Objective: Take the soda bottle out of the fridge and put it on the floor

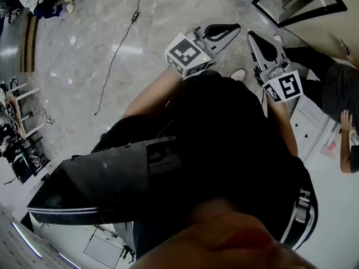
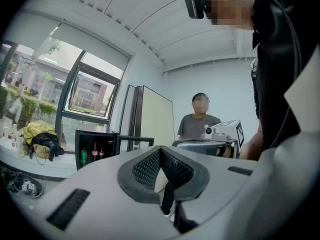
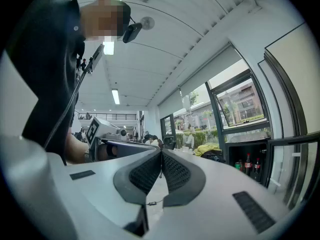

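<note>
A small black fridge [image 2: 80,136] stands open by the window, far from both grippers. Inside it are dark soda bottles [image 2: 94,152] with red labels and a green can [image 2: 83,156]. The right gripper view shows the same fridge [image 3: 248,147] with the soda bottles [image 3: 248,165] at its right. My left gripper [image 2: 160,150] is shut with nothing between its pads. My right gripper [image 3: 161,154] is likewise shut and empty. In the head view the left gripper [image 1: 231,28] and the right gripper [image 1: 253,36] are held side by side above the marble floor [image 1: 112,49].
The fridge door [image 2: 135,142] hangs open towards me. A person in a grey shirt [image 2: 199,125] stands a few steps ahead. A yellow bundle and a bag [image 2: 41,136] lie on the window ledge. A cable [image 1: 115,55] runs across the floor. White cabinets [image 1: 308,125] stand at the right.
</note>
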The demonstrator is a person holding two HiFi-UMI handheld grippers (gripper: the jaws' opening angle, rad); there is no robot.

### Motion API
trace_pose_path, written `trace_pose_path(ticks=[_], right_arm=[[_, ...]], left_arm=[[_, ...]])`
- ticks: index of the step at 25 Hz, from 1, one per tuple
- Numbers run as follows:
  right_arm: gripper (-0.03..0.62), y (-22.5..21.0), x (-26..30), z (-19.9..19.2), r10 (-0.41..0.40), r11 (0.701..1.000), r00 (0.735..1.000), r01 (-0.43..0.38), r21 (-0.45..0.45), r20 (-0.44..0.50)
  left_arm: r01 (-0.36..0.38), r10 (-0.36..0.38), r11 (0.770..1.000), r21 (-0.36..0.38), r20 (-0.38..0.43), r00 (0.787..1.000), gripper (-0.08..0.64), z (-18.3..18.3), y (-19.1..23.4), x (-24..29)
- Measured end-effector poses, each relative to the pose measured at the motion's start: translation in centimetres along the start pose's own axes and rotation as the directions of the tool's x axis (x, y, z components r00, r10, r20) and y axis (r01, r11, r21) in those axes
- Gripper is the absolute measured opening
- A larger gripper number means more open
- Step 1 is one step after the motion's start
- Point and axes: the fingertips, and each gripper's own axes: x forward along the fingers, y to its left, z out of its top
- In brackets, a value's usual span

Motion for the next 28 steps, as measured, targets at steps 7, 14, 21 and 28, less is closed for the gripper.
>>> trace_pose_path(ticks=[7, 14, 21, 28], right_arm=[[0.012, 0.2, 0.4, -0.6, -0.004, 1.0, 1.0, 0.004, 0.002, -0.008], [0.012, -0.2, 0.5, -0.6, -0.017, 1.0, 1.0, 0.017, 0.019, 0.007], [0.012, -0.3, 1.3, -0.7, -0.032, 0.999, 0.999, 0.032, 0.005, -0.002], [0.012, -0.5, 2.8, -1.3, -0.034, 0.999, 0.999, 0.034, 0.012, -0.005]], left_arm=[[-0.006, 0.006, 1.0, -0.011, 0.002, 1.0, -0.003, -0.5, 0.3, -0.5], [-0.009, 0.009, 1.0, -0.027, 0.005, 1.0, -0.003, -0.8, 0.8, -0.5], [0.005, -0.005, 1.0, -0.006, 0.022, 1.0, -0.003, -0.2, 1.6, -1.1], [0.0, 0.0, 1.0, -0.011, 0.029, 1.0, -0.003, -0.4, 3.4, -2.0]])
